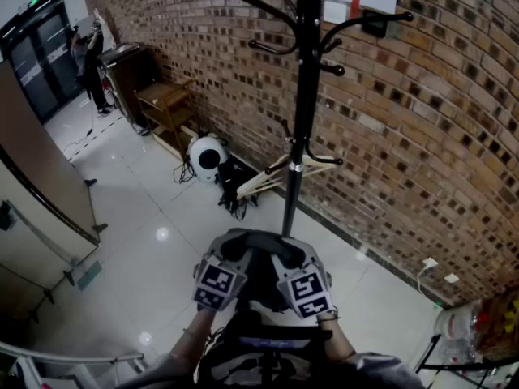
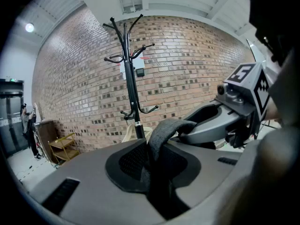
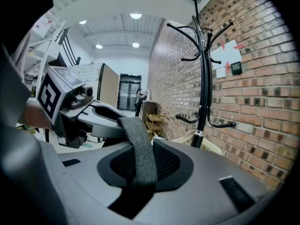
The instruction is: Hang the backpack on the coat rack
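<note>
The black coat rack (image 1: 306, 96) stands against the brick wall straight ahead, its curved hooks at the top. In the head view my two grippers sit side by side below it, the left gripper (image 1: 235, 259) and the right gripper (image 1: 288, 259), with the dark backpack (image 1: 261, 286) hanging between and under them. Its grey handle strap (image 2: 164, 130) arches from the left gripper (image 2: 157, 182) across to the right gripper (image 2: 206, 125). In the right gripper view the same strap (image 3: 138, 149) runs from the right gripper (image 3: 136, 182) to the left gripper (image 3: 101, 121). Each gripper is shut on one end of the strap.
A pale wooden frame (image 1: 276, 177) leans at the rack's foot, beside a white round device (image 1: 207, 157) and cables. A wooden shelf (image 1: 166, 104) stands further along the wall. A person (image 1: 87, 63) stands far off at the left. A partition (image 1: 40, 185) stands at the left, a plastic bag (image 1: 478, 331) at the lower right.
</note>
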The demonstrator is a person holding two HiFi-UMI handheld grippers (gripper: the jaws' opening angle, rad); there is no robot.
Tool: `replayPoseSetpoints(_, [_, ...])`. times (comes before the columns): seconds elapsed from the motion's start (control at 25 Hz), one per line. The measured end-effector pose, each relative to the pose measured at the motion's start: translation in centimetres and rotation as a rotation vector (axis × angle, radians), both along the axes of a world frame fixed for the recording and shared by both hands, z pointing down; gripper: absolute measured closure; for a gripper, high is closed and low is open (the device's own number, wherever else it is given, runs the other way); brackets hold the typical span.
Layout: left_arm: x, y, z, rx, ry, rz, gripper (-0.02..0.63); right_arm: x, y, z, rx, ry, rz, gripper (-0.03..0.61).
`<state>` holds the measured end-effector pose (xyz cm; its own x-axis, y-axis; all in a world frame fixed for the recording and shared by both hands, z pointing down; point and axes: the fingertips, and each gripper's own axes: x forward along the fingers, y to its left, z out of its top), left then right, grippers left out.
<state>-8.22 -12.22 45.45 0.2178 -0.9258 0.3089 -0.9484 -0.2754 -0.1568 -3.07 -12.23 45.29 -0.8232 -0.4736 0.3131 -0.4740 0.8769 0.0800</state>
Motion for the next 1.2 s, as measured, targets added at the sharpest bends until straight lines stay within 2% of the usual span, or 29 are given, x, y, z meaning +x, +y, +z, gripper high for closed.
replayPoseSetpoints(0.16, [-2.4,-2.9,-0.9,0.022,0.006,-0.014,0.538,-2.4,-2.7,-1.0,0.016,-0.013,0.030,0.485])
replayPoseSetpoints(0.28, [-3.4,-5.2,-1.4,0.038,-0.007,0.015,0.538,-3.5,-4.8,-1.2,0.027,-0.010,0.053,0.485])
replayPoseSetpoints(0.48, [-5.6,-9.3,-1.6,0.017,-0.094,0.099,0.538,-5.4,-8.5,-1.1,0.026,-0.003,0.128,0.485])
replayPoseSetpoints(0.84, [-7.4,-16.5,-3.0,0.069,-0.074,0.285,0.538,-7.9,-14.4,-2.6,0.050,-0.010,0.304,0.485])
replayPoseSetpoints(1.04, [-7.2,-18.8,-2.5,0.068,-0.124,0.391,0.538,-7.9,-16.4,-2.2,0.052,0.006,0.380,0.485])
replayPoseSetpoints(1.2, [-7.2,-20.3,-1.5,0.050,-0.104,0.440,0.538,-8.0,-17.3,-1.2,0.044,0.039,0.420,0.485])
